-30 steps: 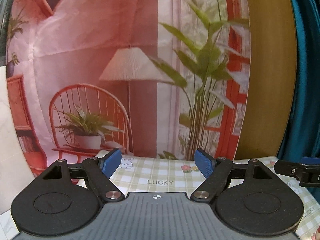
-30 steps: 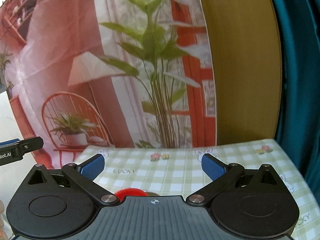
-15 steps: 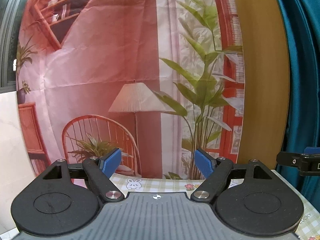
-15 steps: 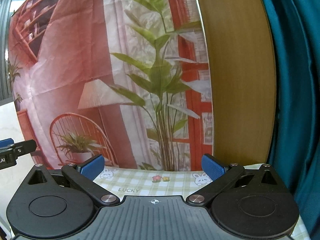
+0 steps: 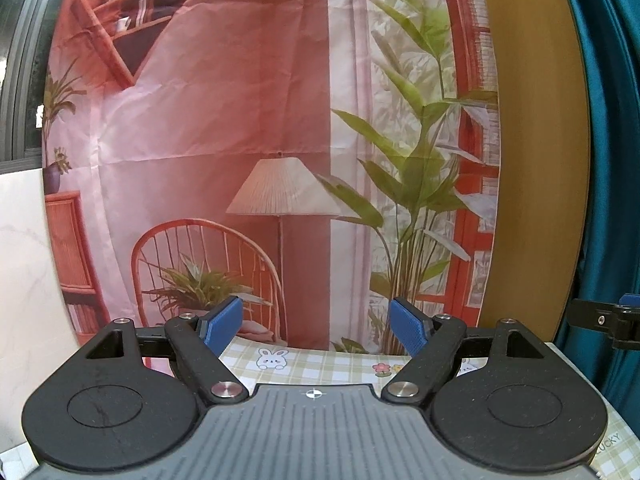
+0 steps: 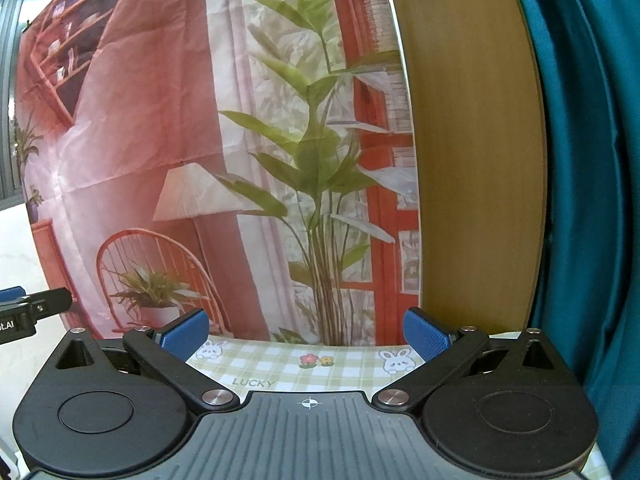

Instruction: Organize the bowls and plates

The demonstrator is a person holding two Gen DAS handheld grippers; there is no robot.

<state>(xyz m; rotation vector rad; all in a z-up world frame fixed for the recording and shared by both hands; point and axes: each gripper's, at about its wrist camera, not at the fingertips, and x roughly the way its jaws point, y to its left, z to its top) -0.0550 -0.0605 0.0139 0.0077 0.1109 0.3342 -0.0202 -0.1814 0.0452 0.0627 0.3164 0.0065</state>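
No plate or bowl shows in either view. My left gripper (image 5: pixel 314 326) is held above the far edge of the checked tablecloth (image 5: pixel 320 364), its blue pads wide apart with nothing between them. My right gripper (image 6: pixel 306 334) is open in the same way over the tablecloth (image 6: pixel 304 364), facing the printed backdrop. The tip of the right gripper (image 5: pixel 604 318) pokes in at the right edge of the left wrist view. The left gripper's tip (image 6: pixel 28 312) shows at the left edge of the right wrist view.
A printed backdrop (image 5: pixel 248 160) with a lamp, a chair and plants hangs right behind the table. A wooden panel (image 6: pixel 476 160) and a teal curtain (image 6: pixel 592 160) stand to the right. A pale marble wall (image 5: pixel 24 280) is at the left.
Both grippers have risen and tipped up: less tablecloth and more backdrop fill each view. A red object seen low in the right wrist view a second ago is out of sight.
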